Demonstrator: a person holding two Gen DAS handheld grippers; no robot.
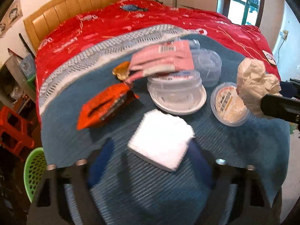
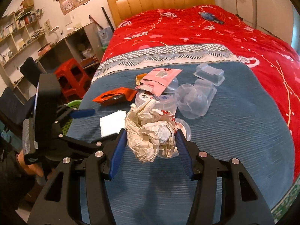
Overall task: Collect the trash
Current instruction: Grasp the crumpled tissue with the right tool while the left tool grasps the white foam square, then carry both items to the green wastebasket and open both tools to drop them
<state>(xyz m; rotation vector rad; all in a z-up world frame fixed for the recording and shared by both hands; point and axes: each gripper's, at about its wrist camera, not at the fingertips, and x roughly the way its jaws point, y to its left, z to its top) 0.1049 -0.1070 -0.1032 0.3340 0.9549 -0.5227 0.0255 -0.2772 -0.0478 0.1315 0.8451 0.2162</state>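
Trash lies on a blue blanket [image 1: 234, 150] at the foot of a bed. My left gripper [image 1: 152, 142] is open and points down at a white folded tissue pad [image 1: 161, 138], which lies between its blue fingers with a gap on the left side. My right gripper [image 2: 150, 131] is shut on a crumpled cream plastic bag [image 2: 150, 136], held just above a round lidded tub [image 2: 185, 129]. The left wrist view shows the same bag [image 1: 256, 82] at the right edge, over the tub [image 1: 228, 103]. An orange snack wrapper [image 1: 106, 105] and a pink packet [image 1: 165, 58] lie beyond the pad.
Clear plastic containers [image 2: 196, 97] and an upturned clear bowl [image 1: 176, 91] cluster in the middle of the blanket. A green perforated basket [image 1: 35, 170] and a red stool [image 1: 13, 129] stand on the floor to the left of the bed. A red duvet [image 2: 206, 33] covers the far half.
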